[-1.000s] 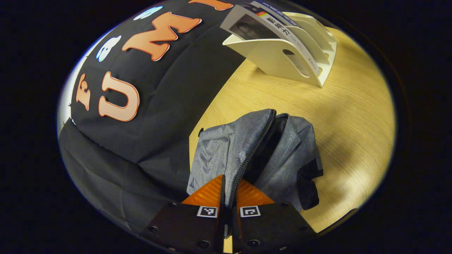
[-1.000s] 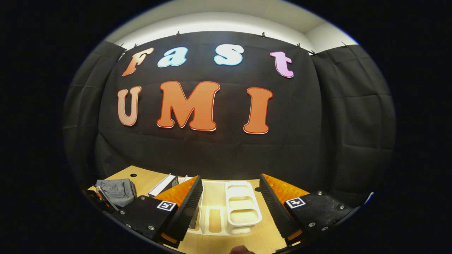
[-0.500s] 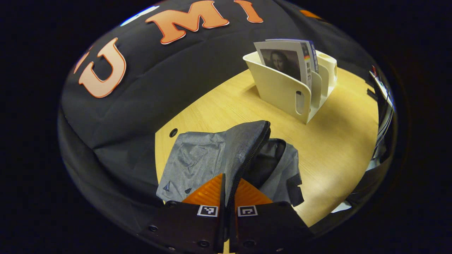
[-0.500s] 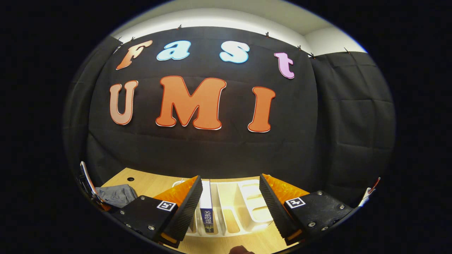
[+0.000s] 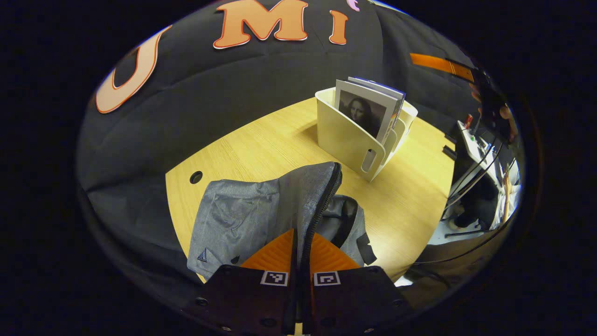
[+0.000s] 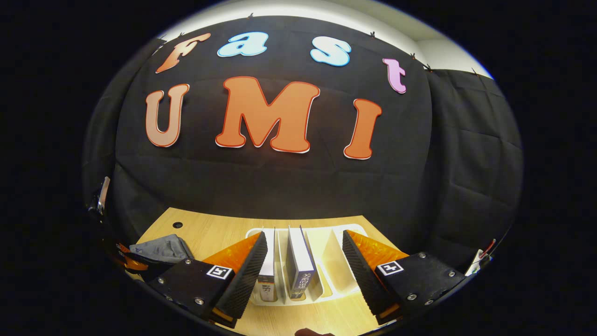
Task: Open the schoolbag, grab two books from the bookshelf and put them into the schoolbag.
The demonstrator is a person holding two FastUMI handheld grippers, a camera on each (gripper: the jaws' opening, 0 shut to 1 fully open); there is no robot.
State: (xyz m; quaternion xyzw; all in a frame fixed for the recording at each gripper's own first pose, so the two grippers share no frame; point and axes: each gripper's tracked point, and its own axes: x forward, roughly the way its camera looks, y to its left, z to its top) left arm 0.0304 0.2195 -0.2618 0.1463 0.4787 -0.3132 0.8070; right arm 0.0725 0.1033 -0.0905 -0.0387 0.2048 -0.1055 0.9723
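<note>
Pinching the zipper edge of the grey schoolbag (image 5: 242, 219), the left gripper (image 5: 301, 245) has its orange fingers pressed together on the fabric, lifting that flap so the dark mouth beside it gapes open on the wooden table (image 5: 280, 144). Beyond the bag, well apart from it, stands the cream bookshelf (image 5: 347, 140) with the books (image 5: 366, 112) upright in its slots.

In the right gripper view, the right gripper (image 6: 303, 254) hangs with its fingers spread wide, poised above the shelf and pointing at the booth wall; a blue-spined book (image 6: 301, 261) lies between them, a second book (image 6: 267, 273) close against the left finger.

My worry: the thin fabric could slip out of the left pinch and the mouth would sag shut before a book arrives. The right fingers might also straddle both books or catch a divider, since the slots are tight, tipping the light shelf when pulled.
</note>
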